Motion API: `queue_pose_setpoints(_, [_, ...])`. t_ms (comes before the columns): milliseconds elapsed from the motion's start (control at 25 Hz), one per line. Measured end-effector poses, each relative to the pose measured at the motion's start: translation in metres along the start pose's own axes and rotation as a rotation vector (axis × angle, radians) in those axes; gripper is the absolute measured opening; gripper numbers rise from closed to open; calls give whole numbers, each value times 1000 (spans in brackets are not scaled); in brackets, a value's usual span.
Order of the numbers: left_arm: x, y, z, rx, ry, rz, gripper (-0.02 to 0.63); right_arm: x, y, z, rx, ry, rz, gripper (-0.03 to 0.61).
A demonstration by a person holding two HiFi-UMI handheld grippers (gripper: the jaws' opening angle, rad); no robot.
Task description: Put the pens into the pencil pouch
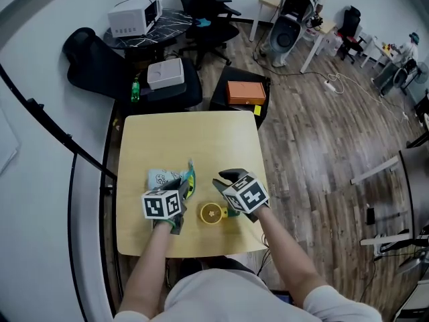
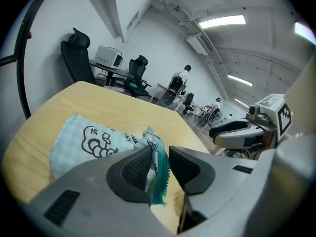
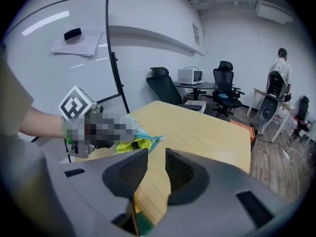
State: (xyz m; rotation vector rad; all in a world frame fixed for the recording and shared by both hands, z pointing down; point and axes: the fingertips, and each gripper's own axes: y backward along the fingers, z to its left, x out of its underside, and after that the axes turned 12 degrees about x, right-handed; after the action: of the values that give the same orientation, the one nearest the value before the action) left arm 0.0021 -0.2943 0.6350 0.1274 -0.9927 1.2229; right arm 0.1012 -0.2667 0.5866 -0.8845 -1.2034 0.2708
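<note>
Pencil pouch (image 2: 84,142), pale blue check with a cartoon print, lies on the light wooden table (image 1: 194,136). Its teal zipper edge stands between the parted jaws of our left gripper (image 2: 160,167), the cloth against one pad with a gap to the other. Our right gripper (image 3: 155,169) hovers just beside it over the table, jaws slightly apart and holding nothing, with a yellow cup (image 1: 212,213) between the two grippers.

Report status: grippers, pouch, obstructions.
Left gripper open, pouch edge between jaws. Right gripper open, empty. Yellow cup sits between grippers; pens not visible.
</note>
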Motion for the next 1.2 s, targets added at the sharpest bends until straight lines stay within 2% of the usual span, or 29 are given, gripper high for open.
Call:
queue_pose_setpoints(200, [1,0,-13,22,-38,1,192,-5,8,-12,33,-57,-56,109])
queue_pose_setpoints(360, [-12,10,-23,33,-82,-40,231,-19,18,-19,65,-111,-144,110])
queue_pose_setpoints(560, [-54,39,-38,28,-193,-154,244,-49,42,-27,95,-146,-295,149])
queue_pose_setpoints(920, [-145,109,-92,-5,-492,-413,244,-100,108,-45,208,-158,-578,193])
queue_pose_setpoints(1040, [-161,130,-114,-8,-568,-464,244,-113,134,-52,244,-174,-655,193])
queue_pose_setpoints(1200, [-167,149,-132,-5,-614,-504,244,-122,160,-58,272,-176,-716,207])
